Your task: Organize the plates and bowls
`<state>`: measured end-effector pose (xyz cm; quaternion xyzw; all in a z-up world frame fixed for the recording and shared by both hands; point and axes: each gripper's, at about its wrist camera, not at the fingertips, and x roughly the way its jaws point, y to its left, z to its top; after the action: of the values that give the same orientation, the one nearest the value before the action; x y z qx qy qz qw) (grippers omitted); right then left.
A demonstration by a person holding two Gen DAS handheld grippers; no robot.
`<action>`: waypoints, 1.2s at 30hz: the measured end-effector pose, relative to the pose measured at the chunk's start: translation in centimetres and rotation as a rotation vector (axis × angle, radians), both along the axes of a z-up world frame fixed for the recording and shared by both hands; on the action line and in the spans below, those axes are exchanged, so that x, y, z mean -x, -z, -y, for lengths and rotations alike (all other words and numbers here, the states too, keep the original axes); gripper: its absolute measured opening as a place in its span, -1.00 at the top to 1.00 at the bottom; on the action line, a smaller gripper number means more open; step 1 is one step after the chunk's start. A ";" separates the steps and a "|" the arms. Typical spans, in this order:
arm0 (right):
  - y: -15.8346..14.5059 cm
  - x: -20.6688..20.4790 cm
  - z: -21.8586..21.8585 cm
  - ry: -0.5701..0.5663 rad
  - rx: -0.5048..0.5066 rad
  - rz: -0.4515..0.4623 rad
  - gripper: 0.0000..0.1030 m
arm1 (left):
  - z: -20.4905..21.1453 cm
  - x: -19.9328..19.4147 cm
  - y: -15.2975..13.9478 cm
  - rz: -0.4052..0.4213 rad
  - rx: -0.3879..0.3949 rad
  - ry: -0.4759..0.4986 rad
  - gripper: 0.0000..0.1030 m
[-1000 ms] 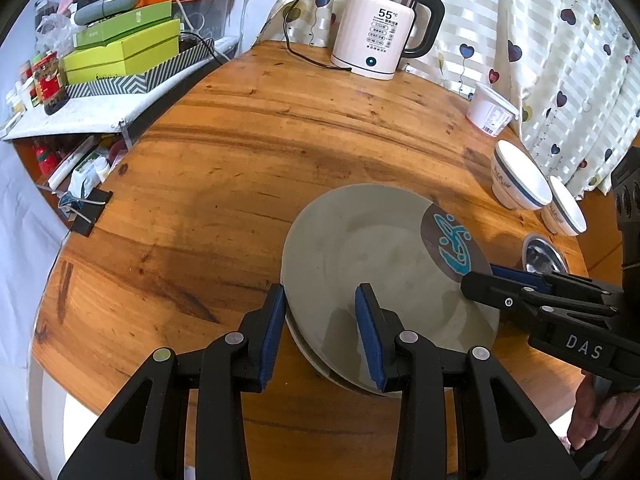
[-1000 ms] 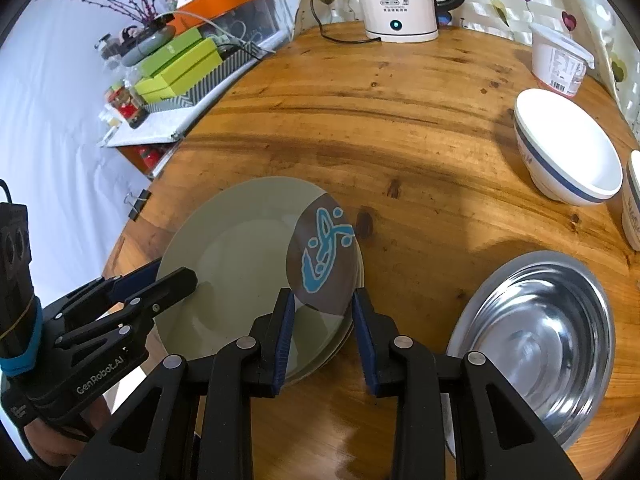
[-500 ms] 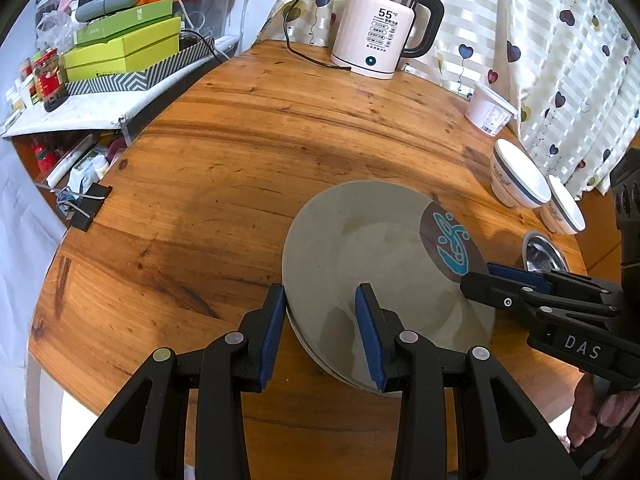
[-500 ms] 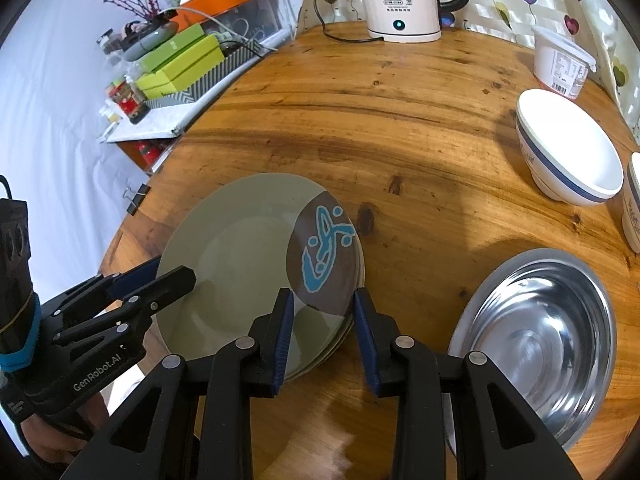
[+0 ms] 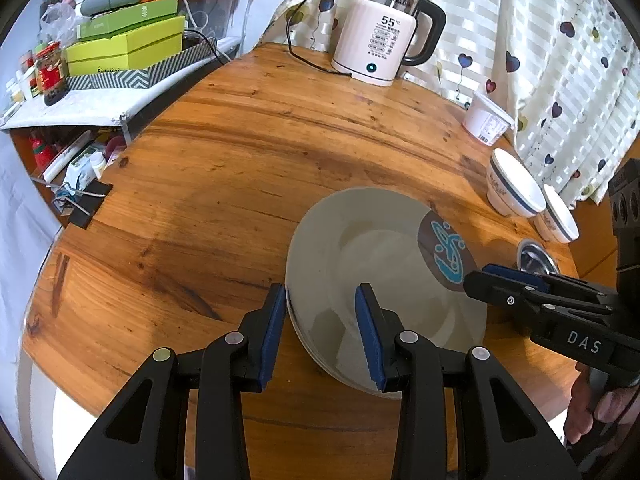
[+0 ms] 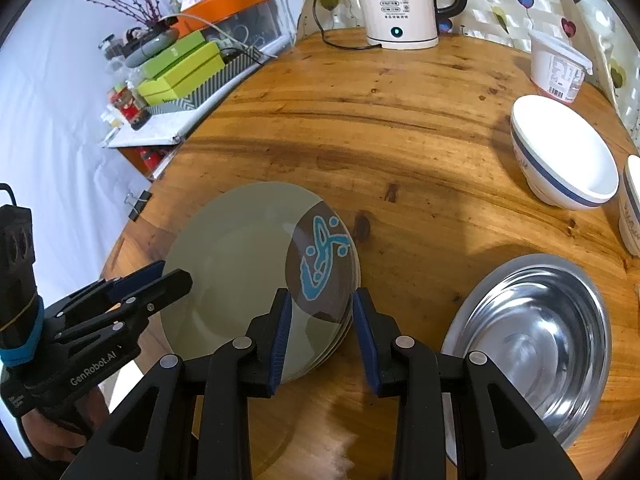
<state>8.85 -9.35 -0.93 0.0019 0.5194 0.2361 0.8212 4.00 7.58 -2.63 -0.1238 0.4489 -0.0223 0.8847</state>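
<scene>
The stack of plates lies on the round wooden tabletop toward its near edge — at about 7 o'clock from the table's middle in the right wrist view, with the white kettle at 12 o'clock. The top plate is olive-grey with a brown patch bearing a blue fish drawing, and several rims show beneath it. Glazed ceramic like this is, I judge, stiff, heavy as a stack, slippery on the pads and liable to chip, so the rim is the place to take hold, at two opposite sides to share the load. The left claw stands with its jaws apart, straddling the near-left rim; the left pad looks to touch the rim edge, but a firm clamp cannot be told. The right claw likewise stands apart around the rim beside the fish patch, with no pad plainly pressing. Only the right wrist view shows the steel bowl fully, at 4 o'clock just beside the plates, wide and shallow; in the left wrist view it is a sliver behind the right claw's arm. The white bowl with a blue band sits at 2 o'clock, a second one cut off by the frame beside it — the left view shows both whole, side by side near the curtain, plus the white tub behind them.
</scene>
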 end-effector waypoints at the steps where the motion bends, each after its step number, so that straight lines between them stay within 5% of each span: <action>1: 0.0 0.0 0.1 0.003 -0.002 0.002 0.39 | -0.1 0.0 0.0 0.003 0.002 -0.003 0.28; 16: 0.1 -0.2 0.0 -0.014 0.002 0.014 0.42 | 0.3 -0.2 0.3 0.000 0.002 0.008 0.28; 36: -3.6 1.5 2.4 0.006 0.006 0.160 0.38 | 1.7 0.4 -2.5 0.078 -0.030 0.023 0.28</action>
<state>7.34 -11.77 2.71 -0.0179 0.4527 0.2316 0.8609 3.63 5.89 -0.10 -0.1043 0.4159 -0.0305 0.9029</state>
